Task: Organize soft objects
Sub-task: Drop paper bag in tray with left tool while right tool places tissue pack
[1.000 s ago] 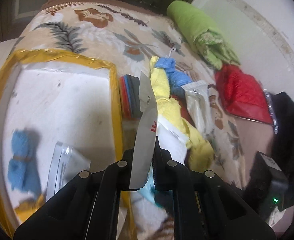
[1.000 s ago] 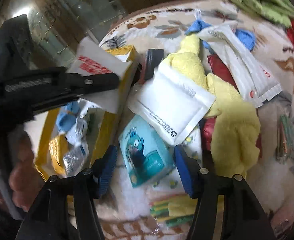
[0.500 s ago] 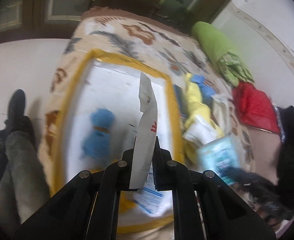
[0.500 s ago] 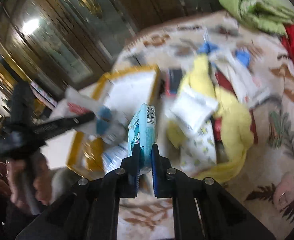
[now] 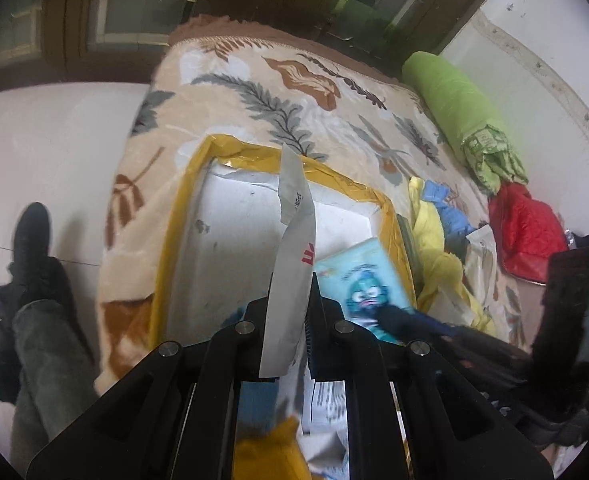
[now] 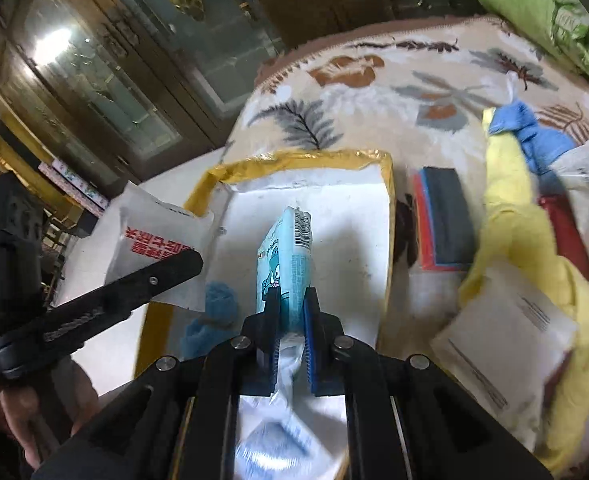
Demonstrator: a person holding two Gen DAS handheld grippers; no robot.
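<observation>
Soft packets are in both our hand-held grippers now. Our left hand-held gripper (image 5: 290,312) is clamped on a white sachet (image 5: 294,240) with red print, held edge-up above the yellow-rimmed box (image 5: 174,248). Our right hand-held gripper (image 6: 292,336) is closed on the blue cartoon tissue pack (image 6: 284,264), which stands upright between the jaws, also above the box.

A second ago the tissue pack lay flat in the pile beside the box and the right jaws stood open around it; half a second ago it was already pinched and lifted. Now it hangs over the white floor of the box, so we judge the pick is done and the carry is nearly finished. The left sachet has likewise come from beside the box's near wall to over its middle.

Inside the box, a blue yarn bundle (image 6: 214,312) lies near the left wall, with other wrapped packets blurred below the grippers. Just right of the box, on the bed's leaf-patterned blanket (image 6: 374,92), the pile remains: a yellow towel (image 6: 522,240), a white pouch (image 6: 502,332), a blue cloth (image 6: 534,136) and a stack of coloured pads (image 6: 442,224). What is left, in our view, is to release both packets into the box and return for the pile.
</observation>
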